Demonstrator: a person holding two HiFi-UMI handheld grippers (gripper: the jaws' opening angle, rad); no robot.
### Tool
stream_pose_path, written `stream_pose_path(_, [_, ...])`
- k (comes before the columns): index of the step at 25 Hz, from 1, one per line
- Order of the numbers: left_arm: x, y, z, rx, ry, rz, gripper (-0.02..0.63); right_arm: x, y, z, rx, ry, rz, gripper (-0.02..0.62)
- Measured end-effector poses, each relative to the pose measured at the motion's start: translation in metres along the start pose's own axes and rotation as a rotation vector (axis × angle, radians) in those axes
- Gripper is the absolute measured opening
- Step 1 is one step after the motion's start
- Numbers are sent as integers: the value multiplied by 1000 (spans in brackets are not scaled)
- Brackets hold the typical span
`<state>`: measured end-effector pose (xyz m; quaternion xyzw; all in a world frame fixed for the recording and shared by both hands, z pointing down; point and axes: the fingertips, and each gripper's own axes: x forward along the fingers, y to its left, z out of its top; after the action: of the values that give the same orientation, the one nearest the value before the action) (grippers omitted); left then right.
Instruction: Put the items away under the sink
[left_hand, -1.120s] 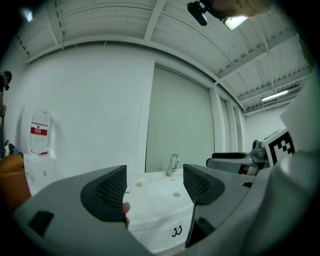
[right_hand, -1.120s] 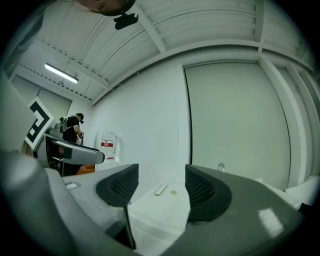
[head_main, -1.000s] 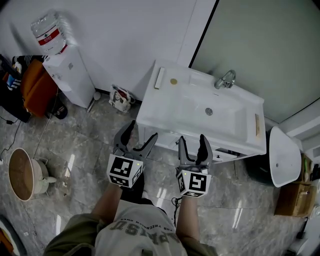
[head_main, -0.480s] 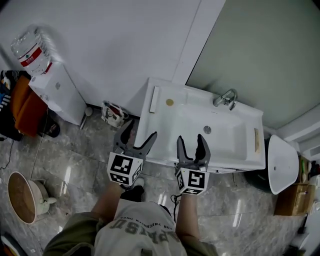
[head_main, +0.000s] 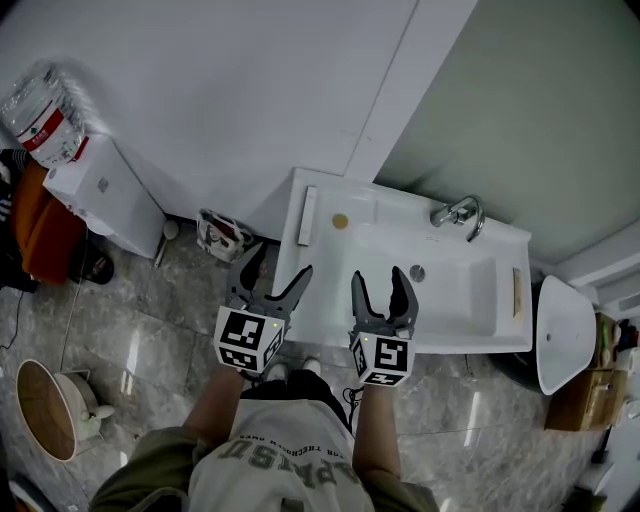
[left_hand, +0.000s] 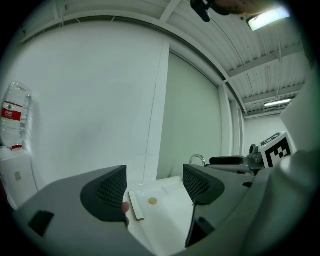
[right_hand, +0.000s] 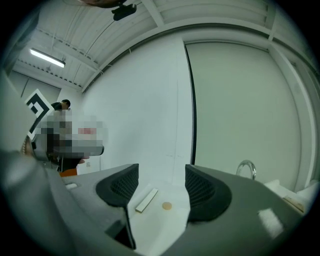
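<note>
You stood before a glossy, smooth white sink (head_main: 342, 258) with a shiny metal tap (head_main: 458, 213), on a polished, reflective grey stone-look floor (head_main: 130, 322).

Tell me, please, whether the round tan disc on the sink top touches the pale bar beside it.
Apart. The head view shows bare white sink top between the disc and the bar.

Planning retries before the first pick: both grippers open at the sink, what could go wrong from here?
1. The tan disc lies flat beside the basin; a pinch may skid it in.
2. The white bar sits along the left edge of the sink; a nudge could drop it to the floor.
</note>
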<state>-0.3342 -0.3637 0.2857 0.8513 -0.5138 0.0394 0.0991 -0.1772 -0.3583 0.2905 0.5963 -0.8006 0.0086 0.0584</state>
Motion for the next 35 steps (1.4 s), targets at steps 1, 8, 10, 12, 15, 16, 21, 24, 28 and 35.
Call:
stream_pose_path(1, [5, 3, -3, -5, 10, 2, 336, 6, -1, -4, 0, 13, 5, 282])
stream_pose_path(8, [43, 14, -30, -32, 85, 33, 336, 56, -19, -43, -22, 130, 75, 282])
stream_pose_path(10, [52, 17, -36, -38, 104, 48, 336, 74, -22, -53, -29, 163, 108, 282])
stream_pose_path(12, [61, 19, -40, -41, 119, 56, 336, 91, -24, -63, -28, 192, 143, 282])
stream_pose_path(15, [70, 18, -50, -58, 146, 53, 339, 118, -26, -85, -36, 251, 206, 282])
stream_pose_path(16, [73, 18, -55, -62, 161, 55, 341, 126, -27, -92, -45, 273, 228, 282])
stream_pose_path(21, [92, 11, -72, -76, 223, 71, 341, 168, -32, -136, -123, 401, 331, 282])
stream_pose_path(24, [102, 8, -82, -85, 245, 79, 341, 189, -31, -158, -148, 468, 388, 282])
stream_pose_path(28, [115, 5, -90, -87, 264, 96, 341, 208, -30, -192, -188, 562, 454, 282])
stream_pose_path(35, [130, 5, -96, -105, 266, 121, 341, 230, -30, -238, -229, 690, 518, 282])
